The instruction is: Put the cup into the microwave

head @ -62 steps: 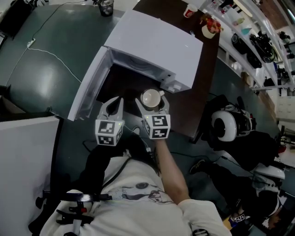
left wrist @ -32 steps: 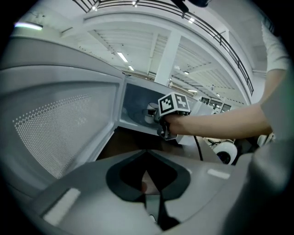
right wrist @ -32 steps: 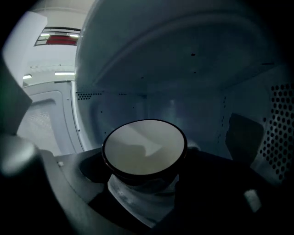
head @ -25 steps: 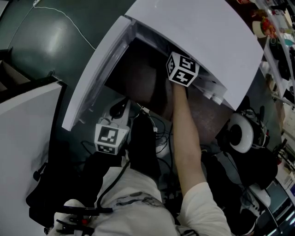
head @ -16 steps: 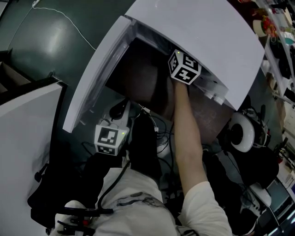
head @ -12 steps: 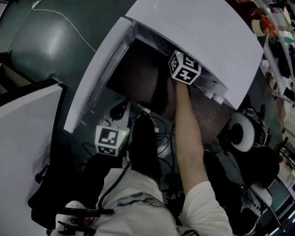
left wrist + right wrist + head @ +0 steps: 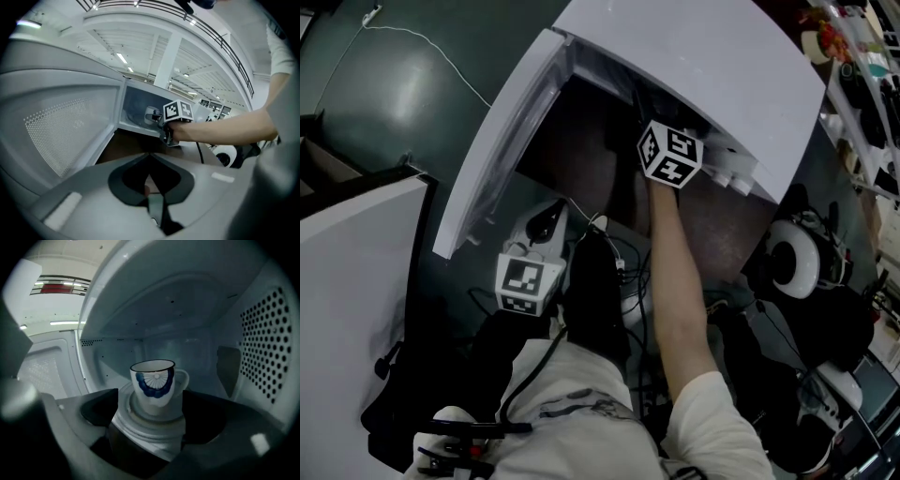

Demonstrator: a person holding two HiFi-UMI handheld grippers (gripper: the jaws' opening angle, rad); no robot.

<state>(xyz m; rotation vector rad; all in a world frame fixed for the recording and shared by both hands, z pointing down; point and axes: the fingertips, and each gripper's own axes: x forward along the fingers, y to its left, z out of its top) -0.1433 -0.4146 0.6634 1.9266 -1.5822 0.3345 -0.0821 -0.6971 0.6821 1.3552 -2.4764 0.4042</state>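
The white cup (image 7: 153,380) with a blue fan pattern stands upright on the white turntable (image 7: 145,425) inside the microwave (image 7: 694,66). My right gripper (image 7: 153,409) is open, its jaws apart on either side just in front of the cup and touching nothing. In the head view the right gripper (image 7: 668,155) sits at the microwave's opening and hides the cup. The microwave door (image 7: 502,141) hangs open to the left. My left gripper (image 7: 549,216) is held low by the person's body, shut on nothing, and in its own view the left gripper (image 7: 151,187) faces the open door (image 7: 65,126).
The microwave stands on a brown table (image 7: 581,159). Cables (image 7: 623,272) hang under the table's edge near the left gripper. A white round device (image 7: 797,267) lies to the right. A white panel (image 7: 347,281) stands at the left. Cluttered shelves (image 7: 862,75) line the far right.
2.5 s ago the right gripper held the cup in front of the microwave; the cup now stands inside, free. Since half a second ago the right gripper has drawn back slightly. The left gripper stayed low.
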